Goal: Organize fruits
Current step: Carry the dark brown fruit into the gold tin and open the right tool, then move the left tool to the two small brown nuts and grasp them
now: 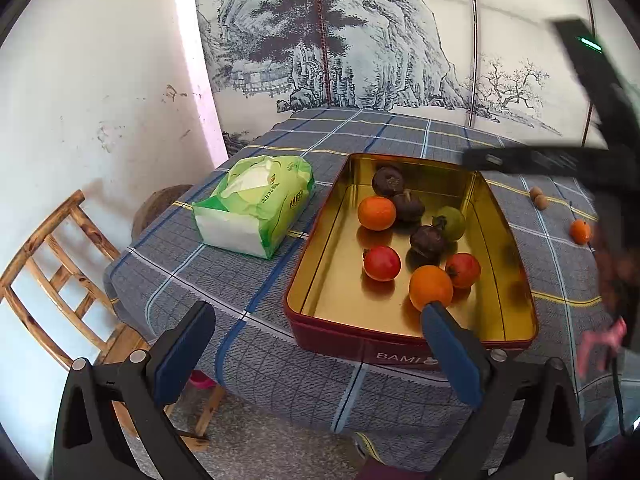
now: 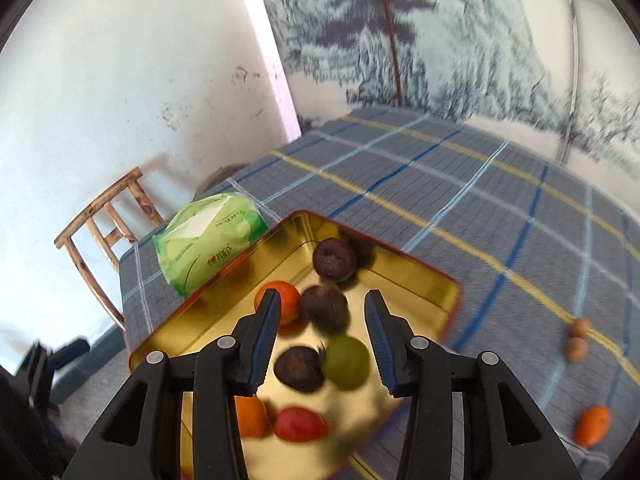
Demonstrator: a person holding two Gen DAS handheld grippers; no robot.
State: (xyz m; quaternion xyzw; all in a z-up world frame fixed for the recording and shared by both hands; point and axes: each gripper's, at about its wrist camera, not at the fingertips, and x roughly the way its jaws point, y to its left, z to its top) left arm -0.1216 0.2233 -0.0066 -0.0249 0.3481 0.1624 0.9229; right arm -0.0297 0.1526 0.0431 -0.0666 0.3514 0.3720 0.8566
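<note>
A red tin with a gold inside (image 1: 332,312) (image 2: 420,276) sits on the checked tablecloth. It holds several fruits: oranges (image 1: 376,213), red ones (image 1: 382,263), dark brown ones (image 1: 427,240) and a green one (image 1: 451,222) (image 2: 346,362). A small orange fruit (image 1: 579,231) (image 2: 593,426) and two tan nuts (image 1: 538,197) (image 2: 578,338) lie on the cloth right of the tin. My left gripper (image 1: 320,320) is open and empty at the tin's near left corner. My right gripper (image 2: 322,304) is open and empty above the tin's fruits; it shows blurred in the left wrist view (image 1: 520,160).
A green tissue pack (image 1: 256,206) (image 2: 208,250) lies left of the tin. A wooden chair (image 1: 60,280) (image 2: 108,232) stands at the table's left edge. A painted screen (image 1: 380,40) backs the table.
</note>
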